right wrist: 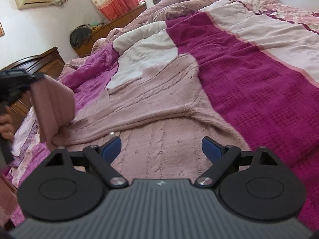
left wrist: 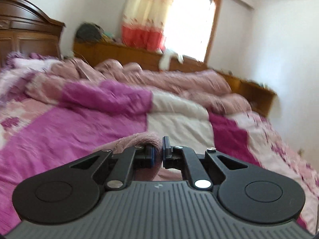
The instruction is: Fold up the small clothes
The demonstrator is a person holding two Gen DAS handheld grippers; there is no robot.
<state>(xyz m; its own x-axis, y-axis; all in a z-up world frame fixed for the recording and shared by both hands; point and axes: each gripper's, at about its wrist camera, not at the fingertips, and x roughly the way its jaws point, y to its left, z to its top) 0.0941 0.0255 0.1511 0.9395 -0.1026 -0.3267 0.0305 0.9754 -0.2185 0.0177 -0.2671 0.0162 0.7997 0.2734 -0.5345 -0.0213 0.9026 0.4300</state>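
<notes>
Your right gripper (right wrist: 161, 147) hovers spread wide, holding nothing, just over the pink sweater (right wrist: 157, 107) lying on the magenta quilt (right wrist: 249, 75). Your left gripper (left wrist: 157, 155) pinches a lifted sweater edge. Beyond, a crumpled blanket (left wrist: 179, 79) and curtain (left wrist: 147, 14).

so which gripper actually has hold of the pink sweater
The left gripper: its pads are pinched on a fold of the pink sweater, lifting it. The right gripper hangs open above the sweater, holding nothing.
</notes>
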